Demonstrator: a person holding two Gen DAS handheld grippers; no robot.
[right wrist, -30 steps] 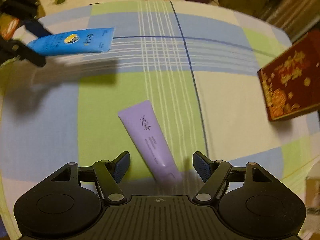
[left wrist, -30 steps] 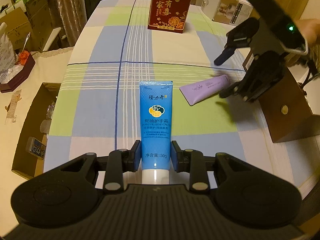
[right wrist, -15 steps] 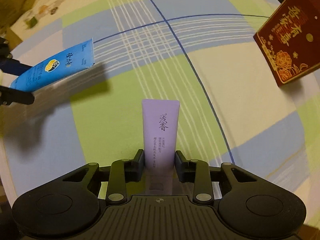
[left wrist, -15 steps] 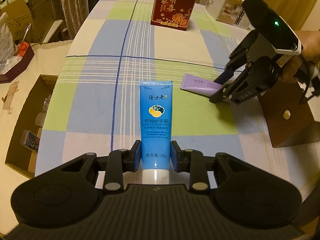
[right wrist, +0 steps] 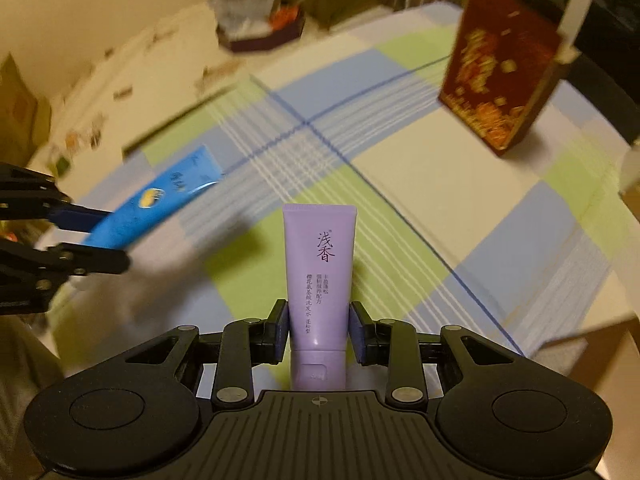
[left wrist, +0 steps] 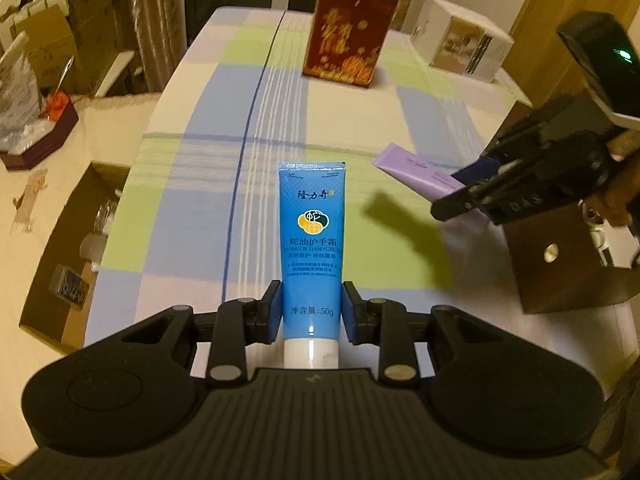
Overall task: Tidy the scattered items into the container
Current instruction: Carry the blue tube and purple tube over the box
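Our left gripper (left wrist: 312, 312) clamps the blue tube (left wrist: 312, 240), our right gripper (right wrist: 319, 328) the purple tube (right wrist: 319, 272); near-cap grips risk droop or slip.

A home dining room: checked tablecloth (left wrist: 200, 184), curtains (left wrist: 160, 20), stacked cardboard boxes (left wrist: 44, 40).

right claw (right wrist: 319, 320) clamps purple tube (right wrist: 319, 276) above checked tablecloth (right wrist: 440, 184)
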